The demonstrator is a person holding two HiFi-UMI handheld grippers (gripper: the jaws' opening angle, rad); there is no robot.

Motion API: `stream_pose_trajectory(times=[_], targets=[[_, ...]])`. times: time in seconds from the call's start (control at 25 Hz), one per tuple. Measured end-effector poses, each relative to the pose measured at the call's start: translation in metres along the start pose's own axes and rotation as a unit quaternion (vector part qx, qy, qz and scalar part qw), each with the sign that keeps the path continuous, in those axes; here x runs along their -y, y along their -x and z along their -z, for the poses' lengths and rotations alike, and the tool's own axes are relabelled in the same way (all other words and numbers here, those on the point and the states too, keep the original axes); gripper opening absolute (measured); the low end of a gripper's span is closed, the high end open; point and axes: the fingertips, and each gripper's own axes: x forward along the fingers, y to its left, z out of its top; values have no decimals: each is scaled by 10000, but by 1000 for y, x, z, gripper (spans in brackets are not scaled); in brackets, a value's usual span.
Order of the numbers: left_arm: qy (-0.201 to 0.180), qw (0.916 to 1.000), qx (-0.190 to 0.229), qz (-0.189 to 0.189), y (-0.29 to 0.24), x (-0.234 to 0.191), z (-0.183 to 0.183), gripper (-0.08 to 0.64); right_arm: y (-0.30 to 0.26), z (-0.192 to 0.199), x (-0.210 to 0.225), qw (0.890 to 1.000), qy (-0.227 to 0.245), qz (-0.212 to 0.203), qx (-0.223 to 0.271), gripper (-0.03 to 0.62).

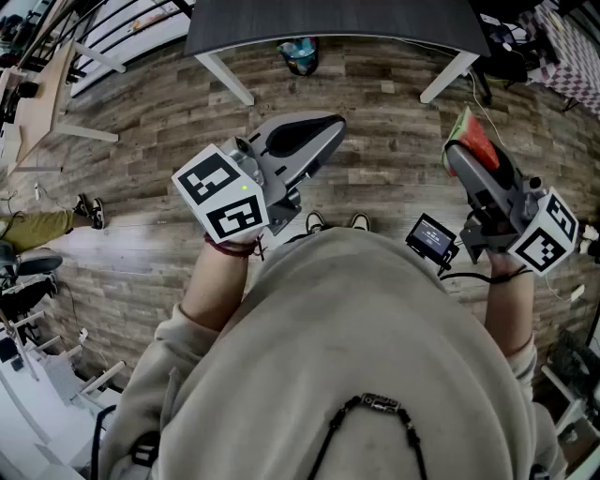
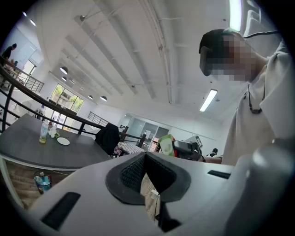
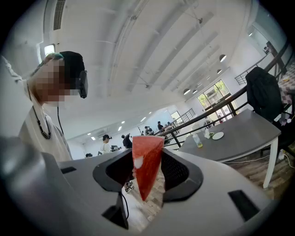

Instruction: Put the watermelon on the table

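Watermelon (image 1: 475,137) sits clamped in our right tongs (image 3: 147,161), above the floor (image 1: 375,122), well apart from the desk (image 1: 375,23). Our left tongs (image 2: 145,159) look pressed together, seemingly empty.

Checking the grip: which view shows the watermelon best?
The right gripper view: the watermelon stands centred, a red wedge clamped in the right claw. The head view shows it small at that claw's tip; the left gripper view mainly its distant green rind.

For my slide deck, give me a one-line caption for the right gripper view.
Right gripper clamps a red watermelon slice, a grey table beyond.
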Motion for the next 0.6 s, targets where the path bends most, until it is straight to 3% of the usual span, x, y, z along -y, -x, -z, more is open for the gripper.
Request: stream_pose_trajectory(times=[0.6], targets=[[22, 9999, -84, -58, -24, 9, -3, -3, 16, -11, 12, 9996, -200, -193, 76, 198]])
